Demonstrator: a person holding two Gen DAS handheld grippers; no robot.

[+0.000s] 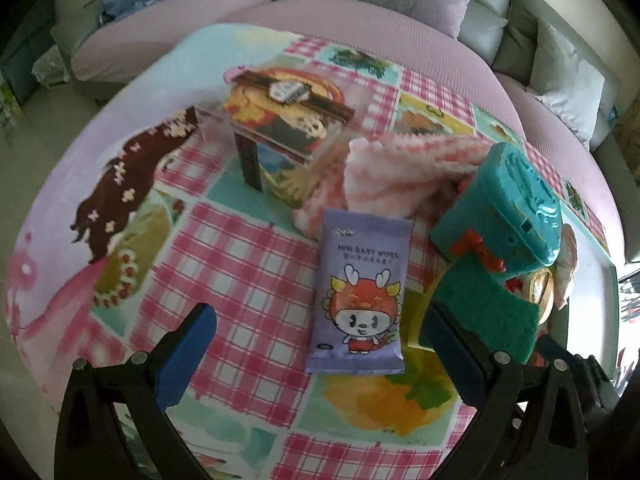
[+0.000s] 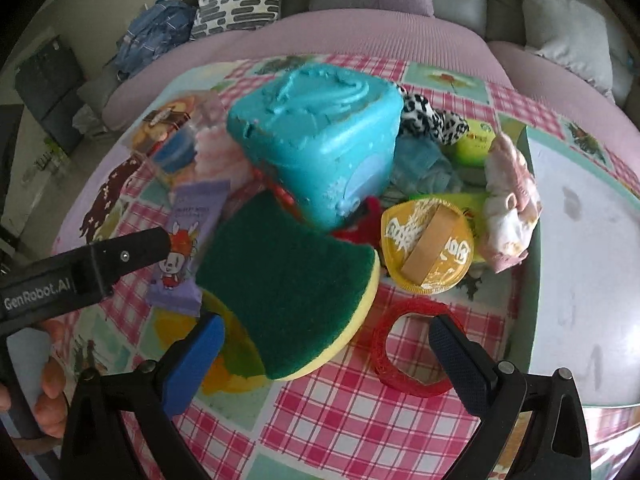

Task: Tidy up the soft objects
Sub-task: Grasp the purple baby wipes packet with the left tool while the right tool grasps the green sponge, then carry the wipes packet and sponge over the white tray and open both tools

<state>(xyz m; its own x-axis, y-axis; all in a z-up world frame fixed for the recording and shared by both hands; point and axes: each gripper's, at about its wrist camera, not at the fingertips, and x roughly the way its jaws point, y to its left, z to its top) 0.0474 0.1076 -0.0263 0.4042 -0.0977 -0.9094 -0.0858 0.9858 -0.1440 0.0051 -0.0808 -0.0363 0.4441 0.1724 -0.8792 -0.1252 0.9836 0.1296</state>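
Hovering wide open and empty, the left gripper (image 1: 316, 344) frames the wipes packet (image 1: 360, 296) just left of the green sponge (image 2: 288, 284), apparently its next pick, while the right gripper (image 2: 328, 344), equally spread and empty, waits beside that sponge on the surface (image 2: 328, 412).

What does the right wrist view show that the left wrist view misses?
Only the right wrist view: the red ring, the leopard-print cloth, the blue cloth, a green pack and the bare tray.
Only the left wrist view: the clear box in full and the whole pink towel.
Both: the sponge, the wipes pack, the teal box and the yellow pouch. Both grippers, left and right, are open.
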